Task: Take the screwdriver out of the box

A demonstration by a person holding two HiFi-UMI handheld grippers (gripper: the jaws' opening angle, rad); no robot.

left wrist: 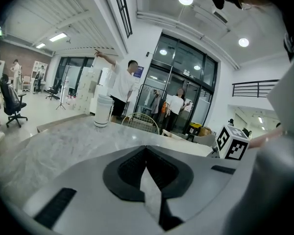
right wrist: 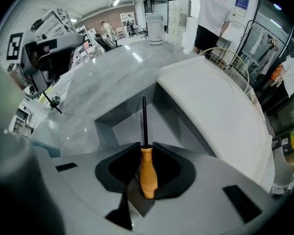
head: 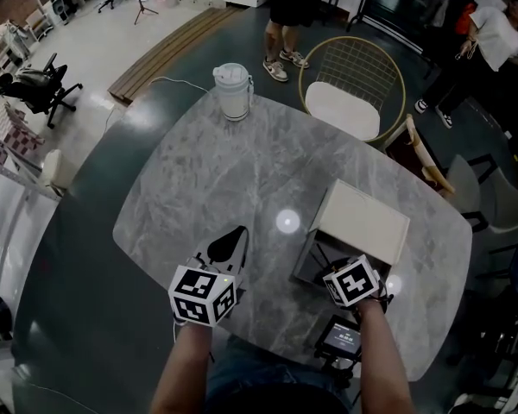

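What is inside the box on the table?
The screwdriver points its dark shaft down into the open box, its orange handle pinched in the right tool. The box floor that shows looks bare and grey. The near part is hidden behind the tool.

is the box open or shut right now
Open. The white lid is swung back, and the grey inside of the box shows beyond the screwdriver gripped in the right tool.
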